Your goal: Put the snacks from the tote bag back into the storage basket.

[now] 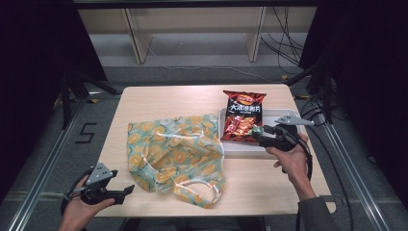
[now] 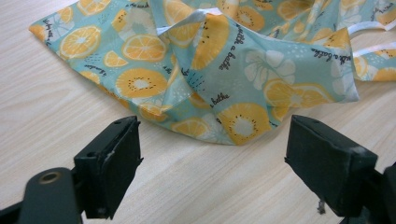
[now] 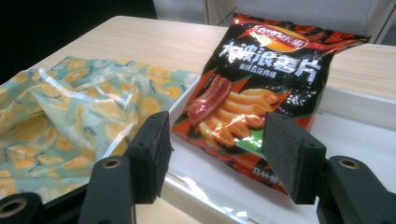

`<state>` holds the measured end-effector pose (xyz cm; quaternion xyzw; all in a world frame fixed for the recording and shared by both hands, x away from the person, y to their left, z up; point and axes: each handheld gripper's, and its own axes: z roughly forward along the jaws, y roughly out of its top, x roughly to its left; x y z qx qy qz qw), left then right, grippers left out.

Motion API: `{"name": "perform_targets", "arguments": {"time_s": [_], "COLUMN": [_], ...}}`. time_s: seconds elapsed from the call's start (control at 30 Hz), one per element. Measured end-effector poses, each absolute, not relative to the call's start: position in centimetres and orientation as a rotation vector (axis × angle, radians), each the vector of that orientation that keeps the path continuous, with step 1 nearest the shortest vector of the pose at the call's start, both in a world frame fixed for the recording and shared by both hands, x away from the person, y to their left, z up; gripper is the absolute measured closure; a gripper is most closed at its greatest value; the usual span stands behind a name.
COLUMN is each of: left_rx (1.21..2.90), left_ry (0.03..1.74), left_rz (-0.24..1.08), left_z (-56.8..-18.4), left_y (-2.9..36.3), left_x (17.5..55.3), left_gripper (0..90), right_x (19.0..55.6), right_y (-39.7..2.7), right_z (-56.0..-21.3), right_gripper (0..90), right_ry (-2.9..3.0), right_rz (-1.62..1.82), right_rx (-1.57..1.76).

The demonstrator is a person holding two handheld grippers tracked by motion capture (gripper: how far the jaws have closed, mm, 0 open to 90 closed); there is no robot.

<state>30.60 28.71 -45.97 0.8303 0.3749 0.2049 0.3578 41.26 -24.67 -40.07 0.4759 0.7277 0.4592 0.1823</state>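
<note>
The right gripper (image 3: 215,156) is held open, nothing gripped, a glossy red-and-black crisp packet (image 3: 261,88) lying just beyond its black fingers (image 3: 152,154) in a white tray (image 3: 355,135).

The left gripper (image 2: 210,163) is held wide open and empty, a crumpled teal orange-slice-print fabric bag (image 2: 224,70) spread just ahead.

Crisp bag (image 3: 261,88) by the right tool is shiny foil, bag (image 2: 224,70) ahead of the left one's thin matt cloth, table (image 2: 56,116) pale smooth wood.

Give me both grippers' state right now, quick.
Left gripper: open, holding nothing, jaws apart just short of the orange-print bag.
Right gripper: open, holding nothing, aimed at the chip bag in the white tray.
</note>
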Motion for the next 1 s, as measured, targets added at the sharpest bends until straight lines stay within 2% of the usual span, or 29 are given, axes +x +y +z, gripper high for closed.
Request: {"name": "perform_targets", "arguments": {"time_s": [0.33,0.6,0.67,1.0], "left_rx": [2.142,2.13,2.146,2.142], "left_ry": [0.937,1.001,0.947,0.957], "left_rz": [0.538,0.507,0.536,0.53], "left_z": [-46.1,-46.1,-46.0,-46.1], "left_y": [28.8,28.5,28.8,28.7], "left_x": [30.8,30.5,30.7,30.7], "left_gripper": [17.4,17.4,17.4,17.4], "right_x": [39.6,37.9,37.6,36.5], "right_y": [-24.7,-25.1,-24.9,-24.7], "right_z": [-41.1,-41.7,-41.8,-42.6], "right_gripper": [41.2,39.2,38.5,36.8], "right_ry": [2.073,2.087,2.086,2.11], "right_rz": [1.267,1.302,1.309,1.281], "right_rx": [1.33,1.307,1.325,1.284]}}
